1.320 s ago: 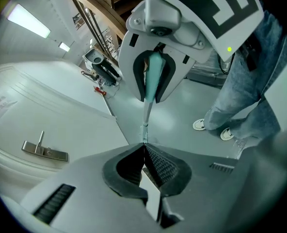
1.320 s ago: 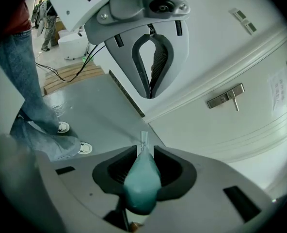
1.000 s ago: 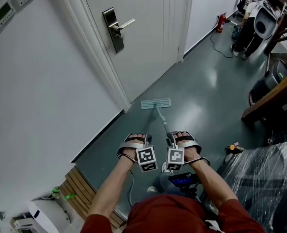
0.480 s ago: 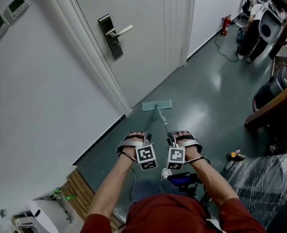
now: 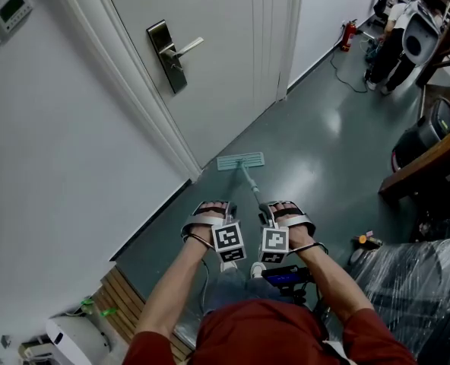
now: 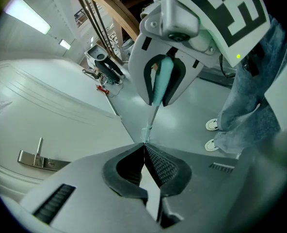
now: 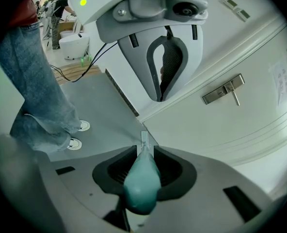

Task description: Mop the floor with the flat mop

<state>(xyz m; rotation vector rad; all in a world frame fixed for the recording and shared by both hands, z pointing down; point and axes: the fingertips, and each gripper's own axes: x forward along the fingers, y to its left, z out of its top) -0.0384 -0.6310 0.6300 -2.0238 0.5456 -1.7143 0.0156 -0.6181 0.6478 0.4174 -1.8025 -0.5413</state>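
The flat mop's pale green head (image 5: 240,161) lies on the grey-green floor (image 5: 324,143) at the foot of the white door. Its thin pole (image 5: 250,185) rises toward me. My right gripper (image 5: 265,220) is shut on the pole's teal handle grip (image 7: 142,183), which also shows between those jaws in the left gripper view (image 6: 160,79). My left gripper (image 5: 232,223) is just left of the handle, facing the right one. Its jaws are shut together with nothing between them (image 6: 146,161).
The white door (image 5: 232,44) with a lever handle (image 5: 170,52) and a white wall close the left side. A wooden frame (image 5: 426,162), a plastic-wrapped bundle (image 5: 415,276) and a small item (image 5: 364,240) are on the right. A fire extinguisher (image 5: 347,35) and a cable (image 5: 350,78) are far ahead.
The mop head stays near the foot of the door, shifted only slightly. Both hands have edged a little to the left. Neither grip has changed.
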